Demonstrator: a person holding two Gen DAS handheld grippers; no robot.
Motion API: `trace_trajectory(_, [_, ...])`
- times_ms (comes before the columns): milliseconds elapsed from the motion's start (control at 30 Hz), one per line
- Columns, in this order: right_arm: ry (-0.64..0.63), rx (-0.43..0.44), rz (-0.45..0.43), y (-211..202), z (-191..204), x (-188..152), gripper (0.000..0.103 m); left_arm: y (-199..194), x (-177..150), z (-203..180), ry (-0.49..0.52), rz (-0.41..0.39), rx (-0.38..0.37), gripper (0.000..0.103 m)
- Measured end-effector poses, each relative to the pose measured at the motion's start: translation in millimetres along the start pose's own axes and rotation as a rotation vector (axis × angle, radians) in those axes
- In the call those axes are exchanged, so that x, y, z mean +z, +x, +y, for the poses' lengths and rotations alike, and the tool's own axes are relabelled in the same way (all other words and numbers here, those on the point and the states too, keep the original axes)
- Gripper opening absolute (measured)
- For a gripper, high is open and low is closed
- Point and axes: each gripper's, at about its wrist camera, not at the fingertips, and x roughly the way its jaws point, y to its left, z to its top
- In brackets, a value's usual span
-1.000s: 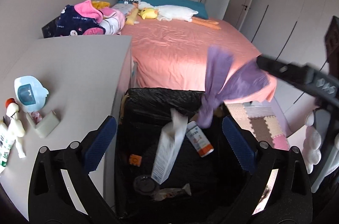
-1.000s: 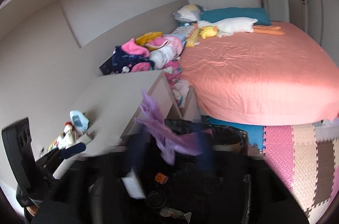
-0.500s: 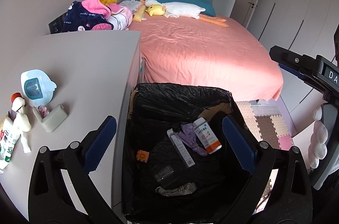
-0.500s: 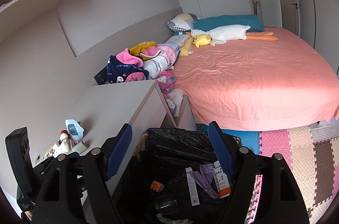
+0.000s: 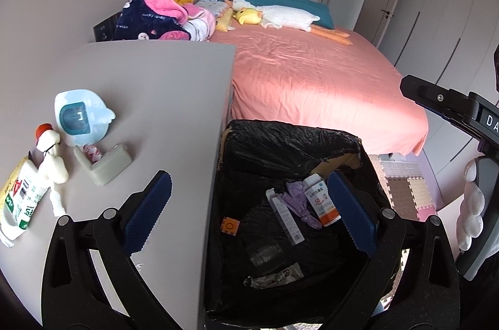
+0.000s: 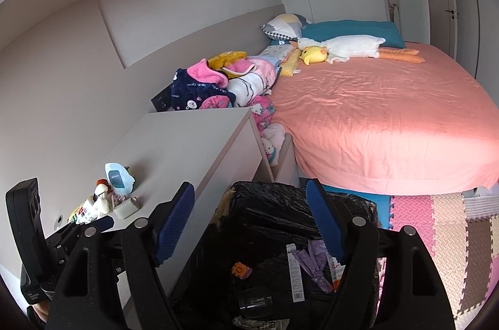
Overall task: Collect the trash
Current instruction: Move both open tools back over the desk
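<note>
Hovering over the black-lined trash bin (image 5: 290,139), the left gripper (image 5: 249,214) points down and forward with its jaws spread wide and nothing between them. The right gripper (image 6: 252,224) hangs above the same bin, jaws likewise spread and empty. Below and between the left jaws lie a purple wrapper (image 5: 299,203), a long white box (image 5: 285,216) and a white-and-orange bottle (image 5: 321,199), all resting on the bin's floor. The left finger (image 5: 148,214) sits over the grey dresser top (image 5: 149,86), whose edge runs just beside the bin's rim. Ahead of the jaws, the pink bed (image 5: 312,80) stands close behind the bin.
</note>
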Motion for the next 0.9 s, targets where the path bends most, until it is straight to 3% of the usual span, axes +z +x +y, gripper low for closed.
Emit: trace_trajectory(900, [-0.186,0.132,0.108,58,104,-20,0.075,-32,-22,108,-0.121,-0.006,0.152,0.097])
